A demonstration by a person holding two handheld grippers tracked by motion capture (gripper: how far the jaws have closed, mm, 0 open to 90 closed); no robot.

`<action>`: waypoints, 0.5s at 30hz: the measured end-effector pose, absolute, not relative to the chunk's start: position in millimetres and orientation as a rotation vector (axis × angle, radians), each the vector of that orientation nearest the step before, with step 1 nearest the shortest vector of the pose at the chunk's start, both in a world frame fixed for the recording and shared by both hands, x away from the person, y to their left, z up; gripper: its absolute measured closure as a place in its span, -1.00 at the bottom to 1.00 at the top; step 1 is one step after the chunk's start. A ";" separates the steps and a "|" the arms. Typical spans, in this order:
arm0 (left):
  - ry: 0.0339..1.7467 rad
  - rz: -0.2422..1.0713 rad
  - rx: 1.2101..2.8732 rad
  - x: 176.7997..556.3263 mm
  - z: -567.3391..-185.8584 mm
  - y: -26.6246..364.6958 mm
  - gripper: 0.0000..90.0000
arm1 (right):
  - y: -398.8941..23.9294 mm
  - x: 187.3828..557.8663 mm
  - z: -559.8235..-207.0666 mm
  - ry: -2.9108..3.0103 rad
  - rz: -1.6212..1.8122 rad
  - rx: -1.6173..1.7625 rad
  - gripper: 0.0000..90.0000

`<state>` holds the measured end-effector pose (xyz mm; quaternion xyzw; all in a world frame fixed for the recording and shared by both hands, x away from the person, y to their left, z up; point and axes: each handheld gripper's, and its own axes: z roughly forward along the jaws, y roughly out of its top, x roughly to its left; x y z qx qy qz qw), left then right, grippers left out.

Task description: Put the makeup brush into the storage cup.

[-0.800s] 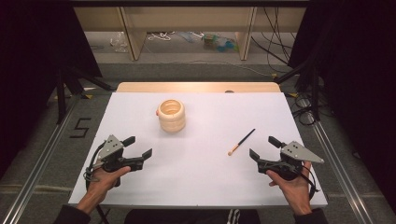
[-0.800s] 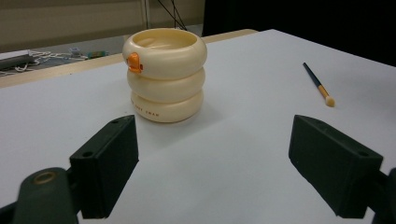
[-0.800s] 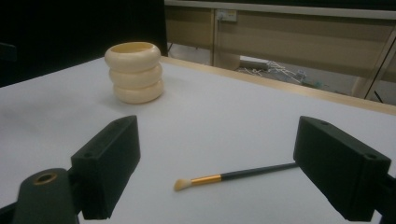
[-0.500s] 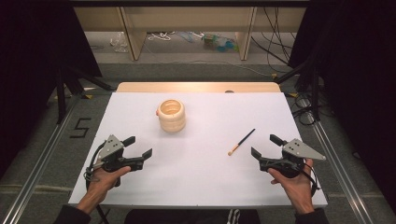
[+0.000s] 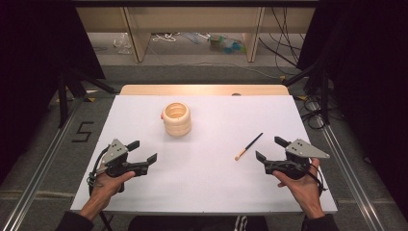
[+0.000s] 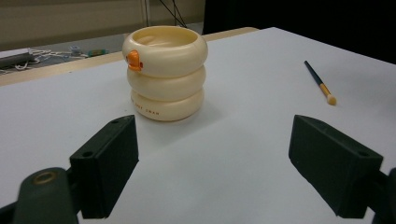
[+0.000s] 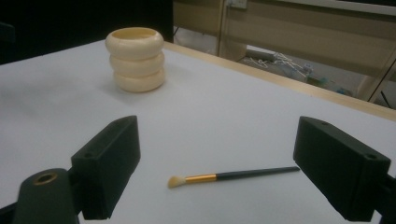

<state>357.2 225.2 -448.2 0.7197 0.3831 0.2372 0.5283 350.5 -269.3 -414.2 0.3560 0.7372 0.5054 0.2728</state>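
Both sets of jaws are standing wide with nothing between them — right gripper (image 5: 270, 149) sitting just beside the brush (image 5: 249, 146), left gripper (image 5: 142, 151) near the cream ringed cup (image 5: 176, 118). Brush is lying flat on the white table (image 5: 207, 178), well apart from the cup — judging no pick-up started; everything is remaining.

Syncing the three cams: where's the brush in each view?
High view: brush lies right of centre on the white table, just ahead of the right gripper, bristles toward the person.
Left gripper view: upper right, brush beyond the right-hand jaw, bristles nearest the camera.
Right gripper view: bottom centre, brush lying crosswise between the open jaws, bristles at left.
Shared landmark: the cream ringed cup.
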 end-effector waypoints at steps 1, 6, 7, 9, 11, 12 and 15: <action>0.917 0.565 1.718 357.3 -448.4 225.0 -0.66 | -268.5 351.4 -412.0 2.009 1.340 0.950 -0.66; 0.917 0.566 1.718 357.4 -448.4 225.5 -0.66 | -262.5 367.4 -405.3 2.106 1.291 0.895 -0.65; 0.917 0.566 1.717 357.5 -448.4 225.6 -0.66 | -262.5 367.4 -405.3 2.106 1.291 0.895 -0.65; 0.917 0.565 1.716 357.5 -448.3 225.6 -0.66 | -262.2 374.2 -403.7 2.140 1.268 0.890 -0.65; 0.918 0.564 1.714 357.3 -448.3 225.5 -0.66 | -262.4 381.2 -402.6 2.161 1.256 0.892 -0.65; 0.917 0.565 1.716 357.4 -448.3 225.6 -0.66 | -262.5 384.4 -401.8 2.171 1.250 0.888 -0.65; 0.917 0.565 1.718 357.6 -448.4 225.5 -0.66 | -263.2 394.2 -398.5 2.223 1.215 0.879 -0.62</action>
